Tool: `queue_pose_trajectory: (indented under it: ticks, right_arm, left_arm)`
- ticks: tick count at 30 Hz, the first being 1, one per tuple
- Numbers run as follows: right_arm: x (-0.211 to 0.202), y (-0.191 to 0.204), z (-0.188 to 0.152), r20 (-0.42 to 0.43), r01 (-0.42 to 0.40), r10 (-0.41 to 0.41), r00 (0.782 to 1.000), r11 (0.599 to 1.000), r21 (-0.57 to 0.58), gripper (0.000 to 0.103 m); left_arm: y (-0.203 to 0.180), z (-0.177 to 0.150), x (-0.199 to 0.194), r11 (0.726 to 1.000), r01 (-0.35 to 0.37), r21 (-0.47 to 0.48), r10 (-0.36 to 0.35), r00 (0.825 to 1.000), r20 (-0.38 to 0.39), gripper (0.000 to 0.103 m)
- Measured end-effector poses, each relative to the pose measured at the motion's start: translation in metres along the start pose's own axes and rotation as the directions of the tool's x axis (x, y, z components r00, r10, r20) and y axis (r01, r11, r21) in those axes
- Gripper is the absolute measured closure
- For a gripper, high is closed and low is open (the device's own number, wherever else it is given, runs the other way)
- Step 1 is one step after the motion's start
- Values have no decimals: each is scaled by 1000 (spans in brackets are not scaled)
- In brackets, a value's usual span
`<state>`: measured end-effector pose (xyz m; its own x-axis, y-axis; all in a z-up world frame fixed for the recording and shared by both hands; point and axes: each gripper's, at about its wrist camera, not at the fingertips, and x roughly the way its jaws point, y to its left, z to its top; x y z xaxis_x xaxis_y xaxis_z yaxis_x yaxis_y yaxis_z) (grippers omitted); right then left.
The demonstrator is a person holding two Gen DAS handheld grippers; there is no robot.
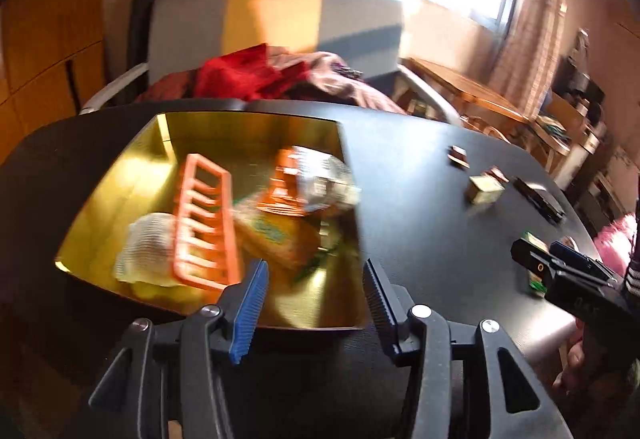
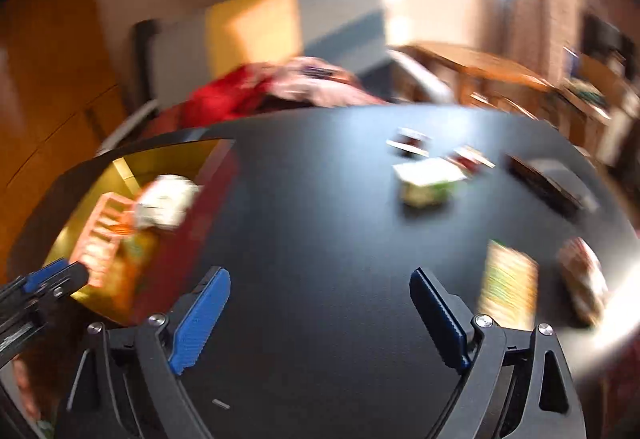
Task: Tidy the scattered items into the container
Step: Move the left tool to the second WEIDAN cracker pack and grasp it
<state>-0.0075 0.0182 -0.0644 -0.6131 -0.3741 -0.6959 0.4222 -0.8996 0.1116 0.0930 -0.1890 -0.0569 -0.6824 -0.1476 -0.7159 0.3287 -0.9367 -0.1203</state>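
Note:
A gold-lined box point(image 1: 248, 131) stands on the black table point(image 1: 420, 207); it also shows in the right wrist view point(image 2: 160, 155). In it lie an orange rack point(image 1: 204, 223), a white mesh-wrapped item point(image 1: 146, 247), an orange packet point(image 1: 276, 235) and a clear bag point(image 1: 324, 179). My left gripper point(image 1: 316, 275) is open and empty over the box's near edge. My right gripper point(image 2: 320, 287) is open and empty above bare table; it also shows at the right in the left wrist view point(image 1: 544, 255). Loose on the table: a small pale box point(image 2: 428, 183), a green-yellow packet point(image 2: 508, 283), a reddish packet point(image 2: 584, 283), two small dark-red pieces point(image 2: 412, 143), a flat dark item point(image 2: 548, 183).
A chair point(image 1: 192, 27) piled with red and pink cloth point(image 1: 256, 75) stands behind the table. A wooden table point(image 1: 464, 87) and cluttered shelves are at the right. A bright window is at the back. The right wrist view is motion-blurred.

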Motion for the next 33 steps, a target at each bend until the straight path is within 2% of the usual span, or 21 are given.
queue_pose_trajectory:
  ticks: [3, 6, 9, 13, 16, 20, 23, 29, 33]
  right_arm:
    - [-14, -52, -15, -8, 84, -84, 996, 991, 106, 11]
    - [-29, -100, -34, -10, 126, -127, 992, 966, 224, 11]
    - [-43, -147, -53, -17, 162, -167, 986, 927, 339, 11]
    - [-53, -192, -73, -18, 157, -168, 986, 868, 471, 11]
    - [-57, -199, -69, -7, 187, -207, 978, 869, 458, 11]
    - [-60, -208, -66, -4, 209, -234, 972, 863, 460, 11]
    - [-60, -212, -68, -16, 215, -235, 972, 856, 470, 10]
    - [-61, -227, -75, -27, 230, -251, 968, 835, 500, 10]
    - [-58, -235, -79, -42, 228, -242, 969, 824, 519, 9]
  left_arm:
    - [-31, -11, 7, 996, 47, 76, -44, 998, -44, 53]
    - [-57, -23, 16, 984, 78, 158, -63, 993, -100, 53]
    - [-79, -32, 23, 968, 103, 228, -71, 987, -143, 53]
    - [-107, -39, 32, 940, 148, 308, -91, 977, -191, 53]
    - [-135, -28, 41, 923, 211, 322, -143, 965, -220, 53]
    - [-192, -11, 49, 877, 288, 385, -211, 950, -229, 53]
    - [-231, -5, 63, 845, 347, 407, -250, 929, -272, 53]
    - [-279, 1, 96, 825, 365, 432, -235, 915, -327, 53]
    - [-293, 10, 112, 832, 387, 398, -255, 903, -345, 53]
